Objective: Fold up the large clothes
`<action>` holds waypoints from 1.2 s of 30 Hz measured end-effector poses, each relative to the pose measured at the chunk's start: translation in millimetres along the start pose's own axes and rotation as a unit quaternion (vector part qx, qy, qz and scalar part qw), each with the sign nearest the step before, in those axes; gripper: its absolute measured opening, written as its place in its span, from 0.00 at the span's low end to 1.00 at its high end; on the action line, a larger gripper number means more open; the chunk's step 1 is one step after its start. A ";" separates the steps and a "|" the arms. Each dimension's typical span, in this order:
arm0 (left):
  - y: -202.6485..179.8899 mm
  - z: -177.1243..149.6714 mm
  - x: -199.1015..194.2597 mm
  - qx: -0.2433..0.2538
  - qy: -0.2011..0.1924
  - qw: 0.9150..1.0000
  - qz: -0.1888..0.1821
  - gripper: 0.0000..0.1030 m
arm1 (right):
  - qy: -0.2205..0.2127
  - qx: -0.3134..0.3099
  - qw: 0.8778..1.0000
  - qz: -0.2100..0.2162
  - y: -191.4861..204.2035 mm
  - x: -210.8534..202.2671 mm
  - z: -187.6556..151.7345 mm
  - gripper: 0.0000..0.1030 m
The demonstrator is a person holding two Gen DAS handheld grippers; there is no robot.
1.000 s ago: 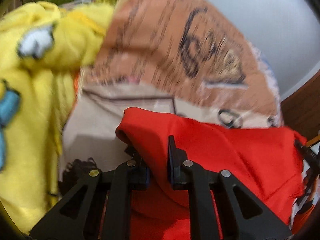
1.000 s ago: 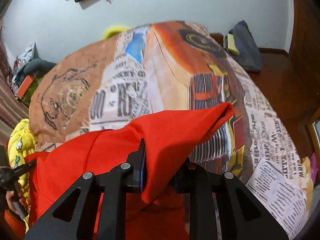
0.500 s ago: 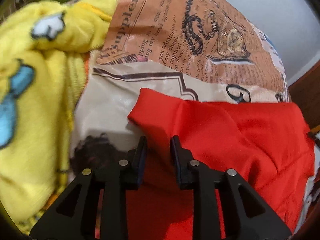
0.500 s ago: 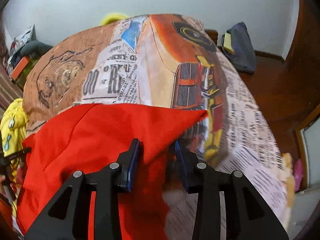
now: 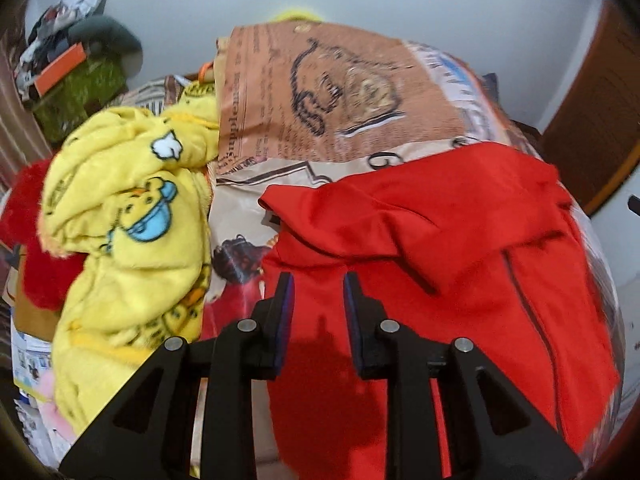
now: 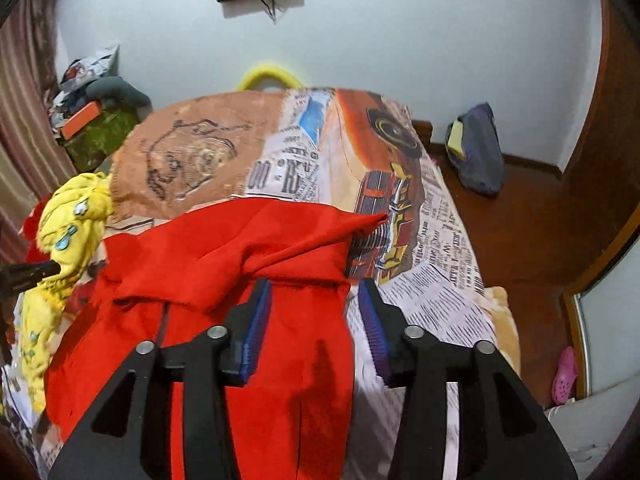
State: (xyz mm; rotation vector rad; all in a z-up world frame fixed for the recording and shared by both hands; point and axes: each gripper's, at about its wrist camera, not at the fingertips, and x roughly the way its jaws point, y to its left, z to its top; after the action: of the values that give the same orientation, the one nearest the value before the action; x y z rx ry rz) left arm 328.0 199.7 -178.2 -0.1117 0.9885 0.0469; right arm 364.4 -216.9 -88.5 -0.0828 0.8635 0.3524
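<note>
A large red garment point(image 5: 460, 248) lies on the printed bedspread point(image 5: 320, 92), its far part folded back over the near part. It also shows in the right wrist view point(image 6: 248, 264), with a folded corner pointing right. My left gripper point(image 5: 317, 280) is open and empty, just above the garment's left side. My right gripper point(image 6: 315, 288) is open and empty above the garment's right edge. The left gripper's tip shows at the left edge of the right wrist view point(image 6: 28, 274).
A crumpled yellow fleece with cartoon prints point(image 5: 128, 216) lies left of the red garment, over a red plush item point(image 5: 36, 248). A green box with clutter point(image 6: 96, 136) stands by the wall. A dark bag point(image 6: 476, 152) and a pink shoe point(image 6: 564, 372) lie on the wooden floor at the right.
Both grippers have let go of the red cloth, opened, and drawn back and up. The folded part now rests on the garment.
</note>
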 end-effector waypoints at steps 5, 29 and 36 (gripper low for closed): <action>-12.0 -25.3 -37.9 0.018 -0.010 1.000 -0.009 0.36 | -0.013 -0.019 1.000 -0.002 12.0 -31.3 -24.7 0.57; 25.6 -204.3 -13.5 -0.120 0.133 0.978 -0.104 0.57 | 0.125 0.032 0.991 0.020 -0.3 -23.4 -175.6 0.77; 18.1 -221.9 -7.3 -0.124 0.126 0.978 -0.115 0.57 | 0.128 0.055 0.989 0.050 -1.1 -22.8 -193.0 0.73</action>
State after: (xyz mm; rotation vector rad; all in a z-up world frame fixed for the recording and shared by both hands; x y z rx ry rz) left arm 138.1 192.2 -294.3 -0.4693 1.2146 -0.0579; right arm 210.5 -265.2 -196.9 0.0188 1.1434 0.3913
